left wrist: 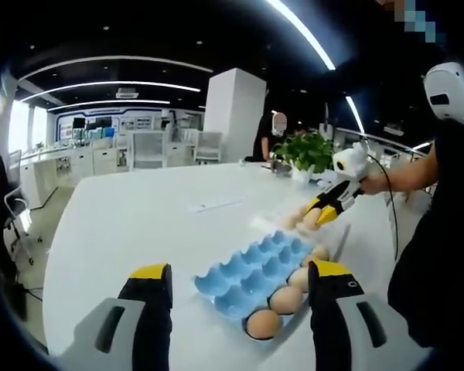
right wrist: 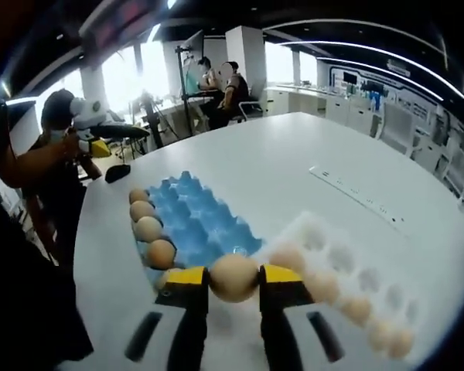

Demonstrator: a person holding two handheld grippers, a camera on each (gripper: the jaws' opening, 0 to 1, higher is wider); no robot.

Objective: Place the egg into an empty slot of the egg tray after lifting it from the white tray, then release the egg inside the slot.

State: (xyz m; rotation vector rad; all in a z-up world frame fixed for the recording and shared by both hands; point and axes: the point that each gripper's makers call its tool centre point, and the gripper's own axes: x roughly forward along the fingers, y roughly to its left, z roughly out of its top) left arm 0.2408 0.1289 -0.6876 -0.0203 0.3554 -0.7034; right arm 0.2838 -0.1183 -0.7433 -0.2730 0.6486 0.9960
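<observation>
My right gripper (right wrist: 233, 284) is shut on a tan egg (right wrist: 233, 270), held above the seam between the blue egg tray (right wrist: 195, 220) and the white tray (right wrist: 336, 251). Several eggs fill the blue tray's left row (right wrist: 148, 229); its other slots are empty. More eggs (right wrist: 357, 309) lie in the white tray. In the left gripper view, my left gripper (left wrist: 240, 272) stands open over the near end of the blue egg tray (left wrist: 247, 267), with eggs (left wrist: 286, 299) along its right edge. The right gripper (left wrist: 325, 207) shows beyond it, holding the egg (left wrist: 309, 219).
Both trays rest on a large white table (left wrist: 139, 224). A potted plant (left wrist: 305, 151) stands at its far side. A flat white strip (right wrist: 348, 193) lies on the table past the trays. People sit at desks in the background (right wrist: 216, 77).
</observation>
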